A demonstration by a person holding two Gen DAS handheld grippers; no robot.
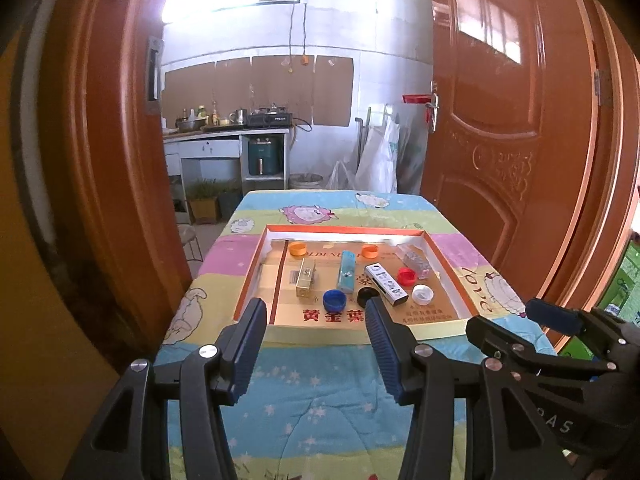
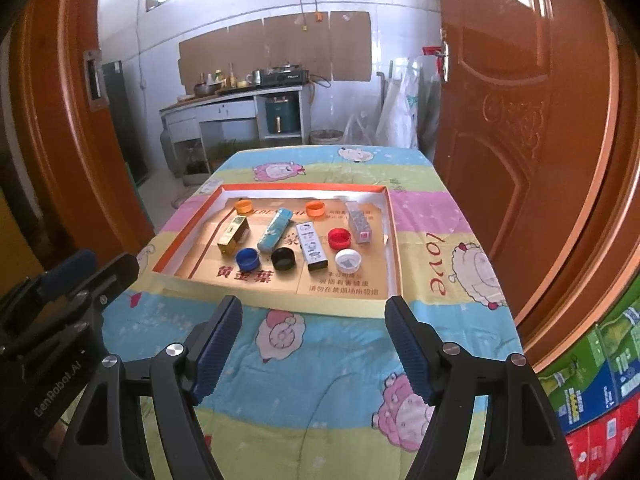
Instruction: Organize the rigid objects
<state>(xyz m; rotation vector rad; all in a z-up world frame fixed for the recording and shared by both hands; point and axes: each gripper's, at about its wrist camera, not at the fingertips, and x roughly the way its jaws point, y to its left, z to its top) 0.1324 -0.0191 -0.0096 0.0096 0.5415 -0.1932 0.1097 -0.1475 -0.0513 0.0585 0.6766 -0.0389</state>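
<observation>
A shallow orange-rimmed cardboard tray lies on the table. In it are two orange caps, a blue cap, a black cap, a red cap, a white cap, a gold box, a teal box, a white box and a clear box. My left gripper and right gripper are open and empty, short of the tray's near edge.
The table has a cartoon sheep quilt. Brown doors stand on both sides. A kitchen counter is behind. Stacked colourful cartons stand at the right.
</observation>
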